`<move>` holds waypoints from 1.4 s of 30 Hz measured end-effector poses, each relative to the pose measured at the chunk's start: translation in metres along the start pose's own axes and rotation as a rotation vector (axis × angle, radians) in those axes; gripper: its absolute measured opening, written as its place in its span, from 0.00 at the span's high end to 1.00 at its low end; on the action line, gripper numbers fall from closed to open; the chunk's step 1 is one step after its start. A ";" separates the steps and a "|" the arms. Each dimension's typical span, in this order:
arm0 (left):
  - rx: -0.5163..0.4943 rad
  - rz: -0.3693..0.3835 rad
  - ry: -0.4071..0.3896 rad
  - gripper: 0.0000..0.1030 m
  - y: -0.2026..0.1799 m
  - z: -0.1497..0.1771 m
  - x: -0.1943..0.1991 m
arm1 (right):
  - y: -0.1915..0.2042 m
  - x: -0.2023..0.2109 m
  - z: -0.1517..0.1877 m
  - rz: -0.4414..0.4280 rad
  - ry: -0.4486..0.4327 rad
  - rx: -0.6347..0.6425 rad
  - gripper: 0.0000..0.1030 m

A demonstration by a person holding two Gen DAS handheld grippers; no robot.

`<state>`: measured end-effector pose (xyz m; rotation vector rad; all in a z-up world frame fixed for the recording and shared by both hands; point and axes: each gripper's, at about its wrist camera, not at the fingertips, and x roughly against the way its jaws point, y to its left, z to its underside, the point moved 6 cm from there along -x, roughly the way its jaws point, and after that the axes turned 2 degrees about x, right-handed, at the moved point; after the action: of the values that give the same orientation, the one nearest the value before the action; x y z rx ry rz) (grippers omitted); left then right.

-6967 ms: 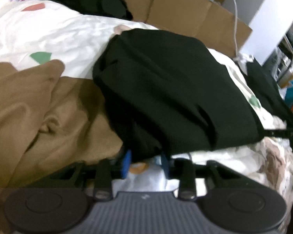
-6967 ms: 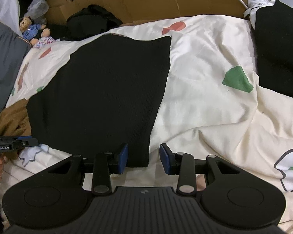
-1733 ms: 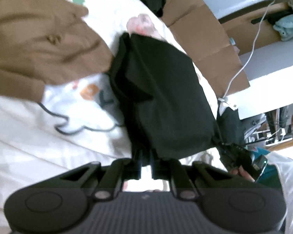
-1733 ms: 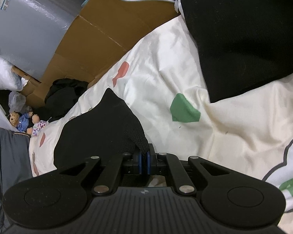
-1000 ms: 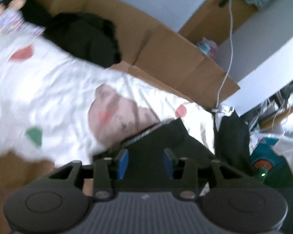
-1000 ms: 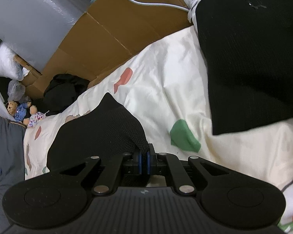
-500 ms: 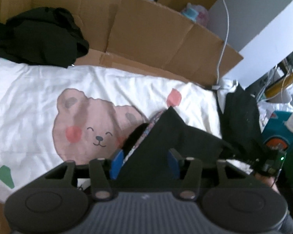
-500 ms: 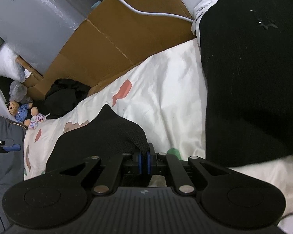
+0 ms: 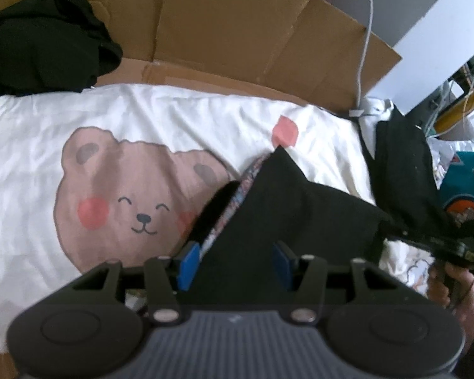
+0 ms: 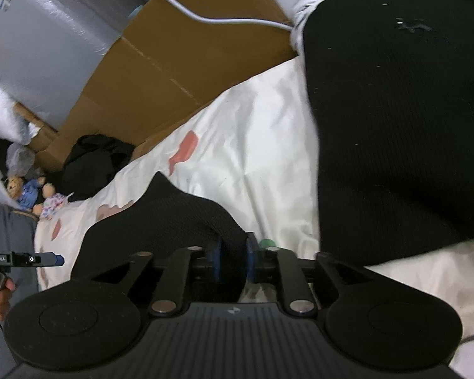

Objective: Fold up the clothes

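The black garment [image 9: 287, 208] lies folded on the bed sheet [image 9: 173, 120], near the sheet's right side, one pointed corner standing up toward the cardboard [image 9: 237, 31] along the far edge. A strip of patterned lining shows along its left fold. Seven seconds ago it was spread flat and wide across the sheet; now it is a narrower, doubled bundle.

The left gripper [image 9: 235, 260] hangs over the near edge of the garment with its blue pads [image 9: 189, 263] parted; the cloth lies between them but neither pad presses on it. Its jaws have just been opening, a little wider than a second ago. The right gripper [image 10: 232, 260] has a thick roll of the same black cloth between its fingers. Half a second ago those fingers were pinched tight on the fold; they have just been opening, and the cloth still fills the gap and touches both pads, so whether it is gripped or only resting there is unclear.

To the right lies a second black cloth [image 10: 395, 126] on the sheet's far right edge. A dark pile of clothes [image 9: 44, 41] sits at the far left corner against the cardboard, and a white cable [image 10: 205, 15] runs over the cardboard.
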<state>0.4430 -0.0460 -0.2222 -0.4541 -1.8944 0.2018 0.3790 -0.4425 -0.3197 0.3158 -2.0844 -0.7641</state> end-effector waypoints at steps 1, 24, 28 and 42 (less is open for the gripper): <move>-0.002 -0.004 -0.001 0.44 0.001 -0.002 -0.002 | -0.001 0.002 0.000 0.006 -0.004 -0.016 0.55; -0.049 0.121 0.048 0.16 -0.014 -0.010 -0.050 | 0.009 -0.007 0.032 0.000 0.085 -0.067 0.52; -0.035 0.126 0.045 0.13 -0.008 -0.005 -0.058 | 0.007 -0.017 0.038 0.017 0.109 -0.069 0.52; -0.024 0.179 0.096 0.13 0.003 -0.008 -0.085 | 0.008 -0.028 0.041 -0.048 0.117 -0.096 0.51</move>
<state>0.4769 -0.0780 -0.2932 -0.6393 -1.7640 0.2702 0.3632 -0.4064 -0.3506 0.3499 -1.9303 -0.8512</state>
